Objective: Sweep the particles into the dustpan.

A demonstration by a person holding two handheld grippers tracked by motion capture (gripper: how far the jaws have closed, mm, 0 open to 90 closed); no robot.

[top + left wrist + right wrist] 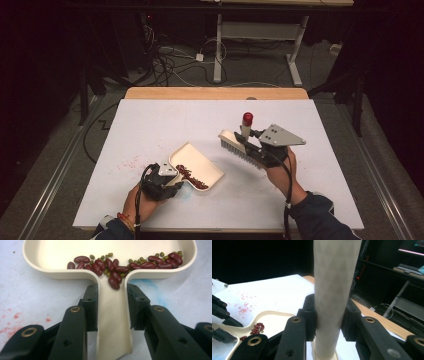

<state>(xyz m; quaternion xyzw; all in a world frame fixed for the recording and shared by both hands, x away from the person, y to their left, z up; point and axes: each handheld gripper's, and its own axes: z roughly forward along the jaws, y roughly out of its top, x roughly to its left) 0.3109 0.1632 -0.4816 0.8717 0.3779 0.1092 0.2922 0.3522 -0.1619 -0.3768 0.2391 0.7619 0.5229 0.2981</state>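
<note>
- My left gripper (167, 176) pinches the dustpan (200, 162) by its handle, jaws pressed on either side of the handle (113, 315), pan resting on the white table (150, 120).
- Beans (117, 265), red and small green, lie heaped just beyond the jaw tips, against the pan's back wall.
- My right gripper (255, 150) clamps the brush (240, 145) by its pale handle (334, 290), held up off the table, well to the right of the pan.
- The brush's long axis runs diagonally, bristles facing down toward the pan, handle with its red cap (247, 118) pointing up and away.
- The dustpan's handle points back at me, mouth opening away to the right.
- Judging it: keep the pan level so no beans roll out, brush well clear.
</note>
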